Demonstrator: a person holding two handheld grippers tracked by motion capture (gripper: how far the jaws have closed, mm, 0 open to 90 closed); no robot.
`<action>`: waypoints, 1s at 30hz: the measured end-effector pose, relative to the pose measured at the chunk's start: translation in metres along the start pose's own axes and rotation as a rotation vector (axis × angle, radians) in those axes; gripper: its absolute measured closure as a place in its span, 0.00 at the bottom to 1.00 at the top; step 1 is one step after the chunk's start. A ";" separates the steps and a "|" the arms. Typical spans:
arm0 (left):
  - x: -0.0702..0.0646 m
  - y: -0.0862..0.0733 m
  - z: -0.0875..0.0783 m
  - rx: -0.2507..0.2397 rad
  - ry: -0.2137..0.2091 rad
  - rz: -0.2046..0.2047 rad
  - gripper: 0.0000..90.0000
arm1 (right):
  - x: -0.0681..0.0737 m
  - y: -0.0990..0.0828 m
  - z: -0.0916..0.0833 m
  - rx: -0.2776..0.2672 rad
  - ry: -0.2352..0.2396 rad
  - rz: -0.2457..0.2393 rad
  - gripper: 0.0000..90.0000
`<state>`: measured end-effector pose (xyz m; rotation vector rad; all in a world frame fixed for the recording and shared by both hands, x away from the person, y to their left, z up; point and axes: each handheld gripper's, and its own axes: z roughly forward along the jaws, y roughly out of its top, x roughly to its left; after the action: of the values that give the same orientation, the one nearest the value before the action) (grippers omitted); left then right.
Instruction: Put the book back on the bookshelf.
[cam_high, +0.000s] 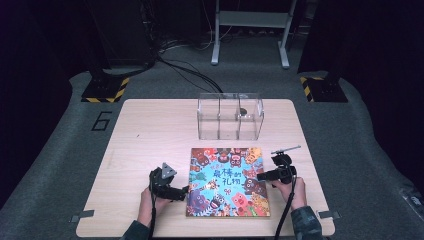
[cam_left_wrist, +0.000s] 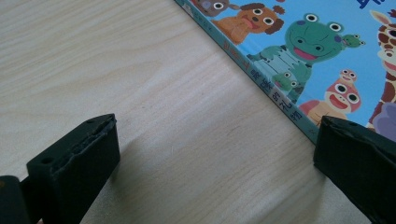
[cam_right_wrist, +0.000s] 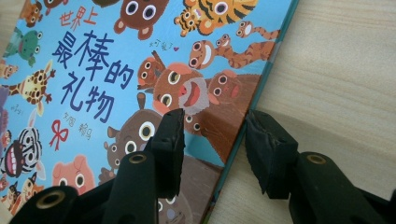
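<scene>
A picture book (cam_high: 227, 181) with a cover crowded with cartoon animals lies flat at the near centre of a pale wooden table (cam_high: 145, 130), its spine at nine o'clock and its open edge at three o'clock. At the book's three o'clock edge the right gripper (cam_high: 267, 175), held in a person's hand, straddles the cover's edge: in the right gripper view (cam_right_wrist: 212, 135) one black jaw rests over the printed cover and the other sits just off it above the bare wood, the two drawn close together with the edge between them. At the book's nine o'clock side the left gripper (cam_high: 186, 190) sits low by the spine; the left gripper view (cam_left_wrist: 215, 154) shows its jaws spread wide apart, with bare tabletop between them. A clear three-compartment box (cam_high: 230, 116) stands at the book's twelve o'clock.
</scene>
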<state>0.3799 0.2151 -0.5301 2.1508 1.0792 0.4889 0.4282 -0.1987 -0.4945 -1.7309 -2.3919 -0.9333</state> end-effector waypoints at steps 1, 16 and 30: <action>0.000 0.000 0.000 0.000 0.000 0.000 0.00 | -0.002 -0.001 0.000 -0.004 0.009 0.001 0.64; 0.000 0.000 0.000 0.000 -0.001 0.001 0.00 | 0.001 0.000 0.004 0.020 -0.016 -0.009 0.65; 0.000 0.000 0.000 0.001 -0.003 0.002 0.00 | 0.007 0.002 -0.010 -0.016 0.000 -0.034 0.65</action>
<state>0.3802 0.2152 -0.5301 2.1531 1.0761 0.4859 0.4244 -0.1971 -0.4826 -1.7004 -2.4279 -0.9596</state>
